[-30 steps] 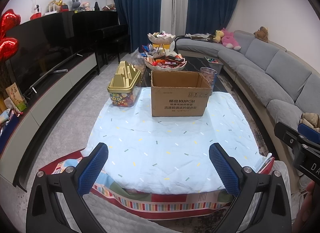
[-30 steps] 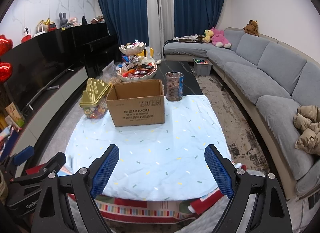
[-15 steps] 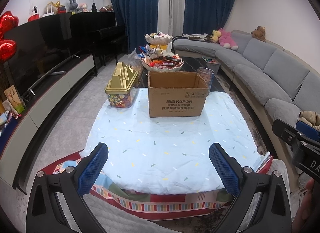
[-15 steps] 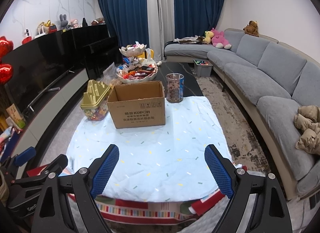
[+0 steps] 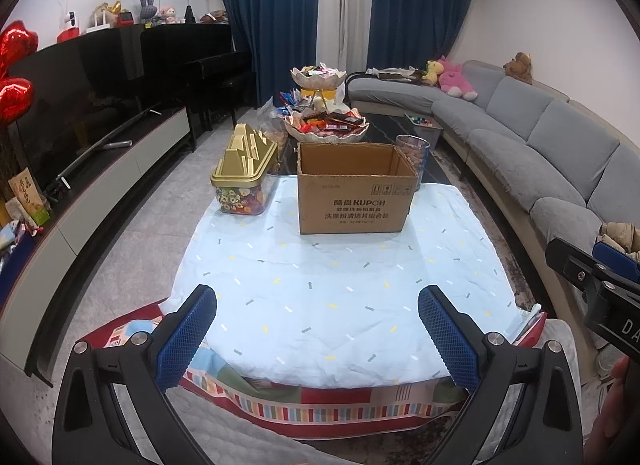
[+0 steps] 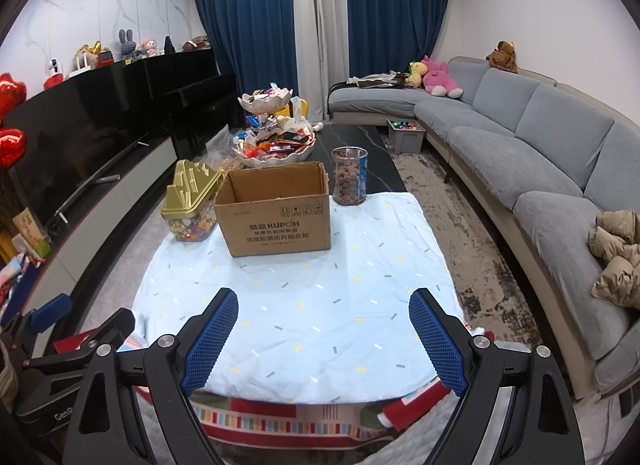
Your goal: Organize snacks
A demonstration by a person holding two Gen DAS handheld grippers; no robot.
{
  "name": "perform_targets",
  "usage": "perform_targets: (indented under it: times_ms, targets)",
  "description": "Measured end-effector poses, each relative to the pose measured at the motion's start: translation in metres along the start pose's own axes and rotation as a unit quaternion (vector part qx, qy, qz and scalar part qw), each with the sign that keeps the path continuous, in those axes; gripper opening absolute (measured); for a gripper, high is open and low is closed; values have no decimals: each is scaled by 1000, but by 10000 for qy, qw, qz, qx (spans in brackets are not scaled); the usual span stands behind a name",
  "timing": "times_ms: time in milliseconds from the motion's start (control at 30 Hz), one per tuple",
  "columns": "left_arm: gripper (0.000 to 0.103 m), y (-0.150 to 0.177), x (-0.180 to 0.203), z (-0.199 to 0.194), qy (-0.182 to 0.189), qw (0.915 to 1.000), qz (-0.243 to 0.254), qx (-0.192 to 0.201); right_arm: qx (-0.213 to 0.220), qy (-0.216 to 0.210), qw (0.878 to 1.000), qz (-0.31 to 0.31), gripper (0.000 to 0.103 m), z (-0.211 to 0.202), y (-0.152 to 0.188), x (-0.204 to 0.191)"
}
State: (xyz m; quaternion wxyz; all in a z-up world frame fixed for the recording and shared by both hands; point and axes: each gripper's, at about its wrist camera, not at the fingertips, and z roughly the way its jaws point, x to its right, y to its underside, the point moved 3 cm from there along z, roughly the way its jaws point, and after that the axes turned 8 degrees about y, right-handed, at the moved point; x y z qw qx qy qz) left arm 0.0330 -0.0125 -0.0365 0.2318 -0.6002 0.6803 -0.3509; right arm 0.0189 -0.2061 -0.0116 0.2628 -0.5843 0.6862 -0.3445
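Note:
An open brown cardboard box (image 5: 354, 189) (image 6: 276, 211) stands at the far side of a light blue cloth (image 5: 340, 285) (image 6: 296, 293). A clear candy container with a gold lid (image 5: 244, 175) (image 6: 190, 207) stands to its left. A clear jar of round snacks (image 5: 412, 155) (image 6: 349, 181) stands behind the box to the right. A tiered bowl stand of wrapped snacks (image 5: 324, 117) (image 6: 274, 141) is further back. My left gripper (image 5: 318, 329) and right gripper (image 6: 324, 335) are both open and empty, above the cloth's near edge.
A long grey sofa (image 6: 540, 157) runs along the right with a tan jacket (image 6: 618, 257) on it. A TV and low cabinet (image 5: 92, 145) line the left wall. A striped red blanket (image 5: 320, 405) hangs under the cloth at the front.
Both views have drawn back and risen slightly; the box and containers look a little farther away. Both grippers stay open and empty.

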Motion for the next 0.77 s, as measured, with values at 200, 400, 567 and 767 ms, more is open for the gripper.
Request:
perform_targets:
  times_ms: [200, 400, 567, 767]
  targets:
    - [103, 0, 0, 1, 3, 10000, 0, 0, 0, -2, 10000, 4, 88, 0, 0, 0]
    - [103, 1, 0, 0, 8, 10000, -4, -12, 0, -4, 10000, 4, 88, 0, 0, 0]
    - [103, 2, 0, 0, 10, 10000, -3, -11, -4, -3, 10000, 6, 88, 1, 0, 0]
    - [103, 1, 1, 1, 8, 10000, 3, -19, -1, -3, 10000, 5, 88, 1, 1, 0]
